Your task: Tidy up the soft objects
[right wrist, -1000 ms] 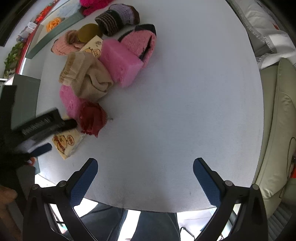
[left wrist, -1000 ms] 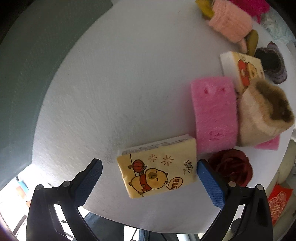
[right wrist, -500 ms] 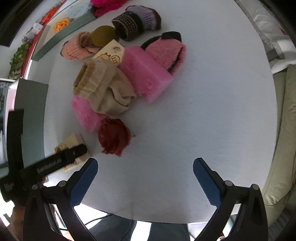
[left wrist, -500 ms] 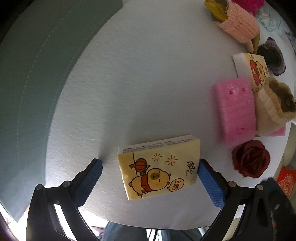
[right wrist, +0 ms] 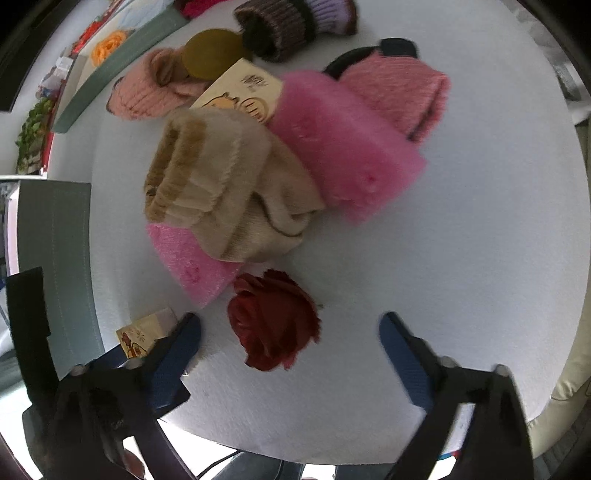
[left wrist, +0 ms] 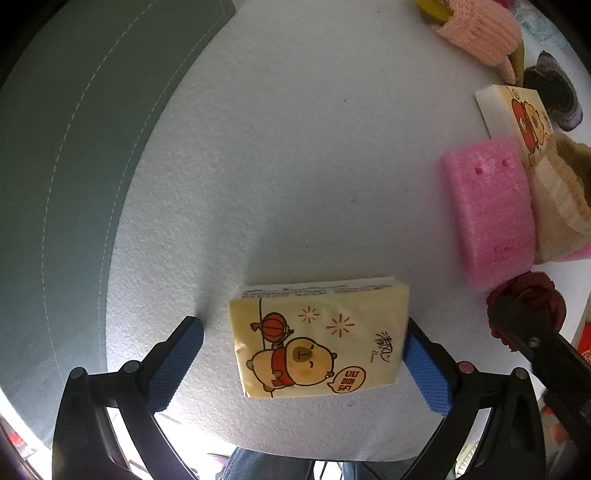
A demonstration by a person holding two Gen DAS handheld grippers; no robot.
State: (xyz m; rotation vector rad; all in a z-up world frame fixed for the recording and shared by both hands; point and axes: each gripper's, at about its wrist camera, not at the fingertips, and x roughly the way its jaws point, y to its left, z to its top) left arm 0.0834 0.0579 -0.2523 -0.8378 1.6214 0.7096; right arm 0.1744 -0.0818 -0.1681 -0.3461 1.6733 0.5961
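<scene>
A yellow tissue pack with a cartoon bear lies flat on the round white table. My left gripper is open around it: the right pad touches the pack's edge, the left pad stands apart. A dark red fabric rose lies between the fingers of my right gripper, whose jaws are closing without pressing on it. Behind the rose is a pile: a beige knit sock, two pink sponges and a second tissue pack.
A green mat covers the table's left side. Further back lie a pink fluffy slipper, a peach knit piece, a mustard disc and a brown and purple knit sock. The table edge is close under both grippers.
My right gripper has come in over the pile and down onto the rose, and its jaws have narrowed. The left gripper drifted left toward the mat with the tissue pack still between its fingers.
</scene>
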